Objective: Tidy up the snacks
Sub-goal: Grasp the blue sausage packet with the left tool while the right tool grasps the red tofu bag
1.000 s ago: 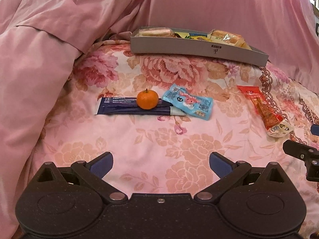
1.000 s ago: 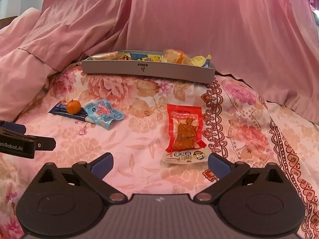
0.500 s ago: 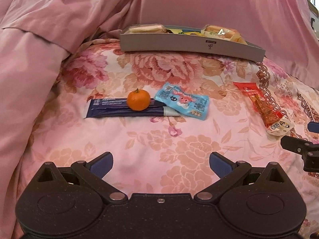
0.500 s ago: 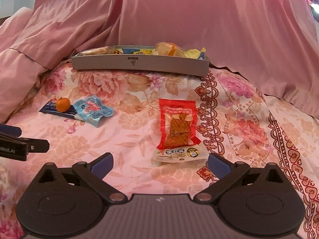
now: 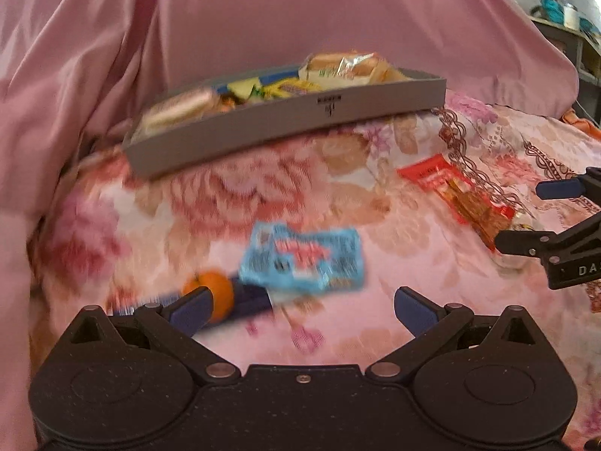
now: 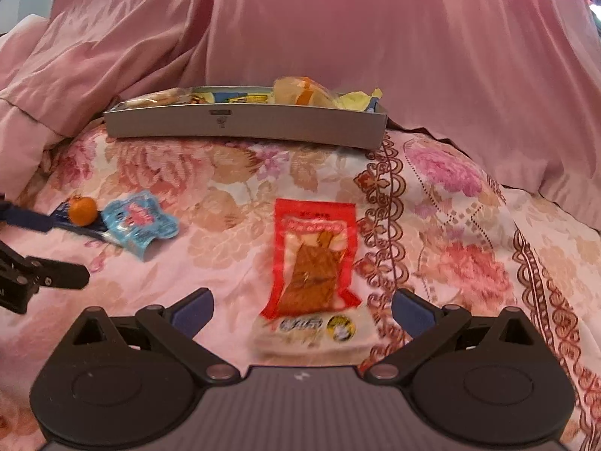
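Observation:
A grey tray (image 5: 285, 124) (image 6: 244, 124) holding several wrapped snacks stands at the back of the floral bedspread. A light blue packet (image 5: 304, 259) (image 6: 139, 221) lies just beyond my open, empty left gripper (image 5: 300, 304). A small orange (image 5: 219, 295) (image 6: 82, 210) rests on a dark blue packet (image 5: 251, 300) (image 6: 90, 227), close to the left fingertip (image 5: 189, 308). A red packet (image 6: 313, 259) (image 5: 458, 191) lies flat with its near end between the fingers of my open, empty right gripper (image 6: 300, 308).
A bunched pink quilt (image 6: 338, 37) (image 5: 56, 94) rises behind the tray and along the left side. The right gripper also shows at the right edge of the left wrist view (image 5: 544, 218). The left gripper also shows at the left edge of the right wrist view (image 6: 45, 251).
Both grippers have moved forward and lower. The left gripper has closed in on the blue packet and orange and swung right. The red packet has come between the right fingers. Both jaws stay open.

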{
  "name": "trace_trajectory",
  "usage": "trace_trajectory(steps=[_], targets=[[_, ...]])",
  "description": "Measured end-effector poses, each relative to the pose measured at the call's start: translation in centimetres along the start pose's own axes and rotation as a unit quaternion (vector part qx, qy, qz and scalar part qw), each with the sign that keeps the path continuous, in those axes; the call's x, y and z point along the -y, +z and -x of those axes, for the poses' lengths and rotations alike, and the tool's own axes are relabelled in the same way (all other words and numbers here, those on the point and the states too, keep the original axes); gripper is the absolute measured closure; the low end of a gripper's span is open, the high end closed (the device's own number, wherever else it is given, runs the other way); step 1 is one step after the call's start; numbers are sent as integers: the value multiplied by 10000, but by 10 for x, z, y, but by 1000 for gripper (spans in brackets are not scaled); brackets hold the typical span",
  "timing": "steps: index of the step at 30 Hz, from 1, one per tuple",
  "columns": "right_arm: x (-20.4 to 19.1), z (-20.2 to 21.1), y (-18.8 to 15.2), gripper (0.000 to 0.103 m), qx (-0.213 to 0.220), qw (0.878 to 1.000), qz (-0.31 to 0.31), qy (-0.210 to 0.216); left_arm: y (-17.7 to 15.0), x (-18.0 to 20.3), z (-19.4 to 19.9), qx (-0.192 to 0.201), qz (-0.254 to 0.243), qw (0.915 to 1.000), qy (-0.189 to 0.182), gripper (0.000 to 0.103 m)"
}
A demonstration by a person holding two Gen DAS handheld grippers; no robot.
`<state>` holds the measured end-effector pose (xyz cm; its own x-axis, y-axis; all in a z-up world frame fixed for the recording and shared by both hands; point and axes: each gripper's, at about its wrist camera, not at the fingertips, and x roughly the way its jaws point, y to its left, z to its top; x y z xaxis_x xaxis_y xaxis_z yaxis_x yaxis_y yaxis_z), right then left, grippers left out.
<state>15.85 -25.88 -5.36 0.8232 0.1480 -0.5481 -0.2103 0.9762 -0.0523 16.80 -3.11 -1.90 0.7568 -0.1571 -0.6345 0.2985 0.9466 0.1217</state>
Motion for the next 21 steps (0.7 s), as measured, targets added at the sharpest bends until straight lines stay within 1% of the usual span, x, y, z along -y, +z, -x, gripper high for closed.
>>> trace_trajectory(steps=[2, 4, 8, 9, 11, 12, 14, 16, 19, 21], targets=[[4, -7, 3, 0, -35, 10000, 7, 5, 9, -3, -8, 9, -117, 9998, 128, 1], [8, -14, 6, 0, -75, 10000, -15, 11, 17, -8, -17, -11, -61, 9998, 190, 1], [11, -29, 11, 0, -200, 9997, -103, 72, 31, -14, -39, -99, 157, 9997, 128, 1], [10, -34, 13, 0, -243, 9996, -100, 110, 34, -13, -43, -121, 144, 9998, 51, 1], [10, -41, 16, 0, -289, 9993, -91, 206, 36, -9, -52, -227, -15, 9997, -107, 1], [9, -45, 17, 0, -309, 9992, -83, 248, 37, -6, -58, -381, -146, 9990, -181, 1], [9, -51, 19, 0, -358, 9988, -58, 331, 36, -1, -68, -643, -340, 9972, -192, 1], [9, -57, 19, 1, -450, 9985, -45, 309, 33, -1, -73, -704, -403, 9965, -193, 1], [7, -63, 12, 6, -577, 9982, 55, 143, 28, -1, -77, -735, -451, 9961, -204, 1], [7, -61, 8, 6, -515, 9985, 94, 139, 27, -1, -76, -684, -508, 9961, -219, 2]])
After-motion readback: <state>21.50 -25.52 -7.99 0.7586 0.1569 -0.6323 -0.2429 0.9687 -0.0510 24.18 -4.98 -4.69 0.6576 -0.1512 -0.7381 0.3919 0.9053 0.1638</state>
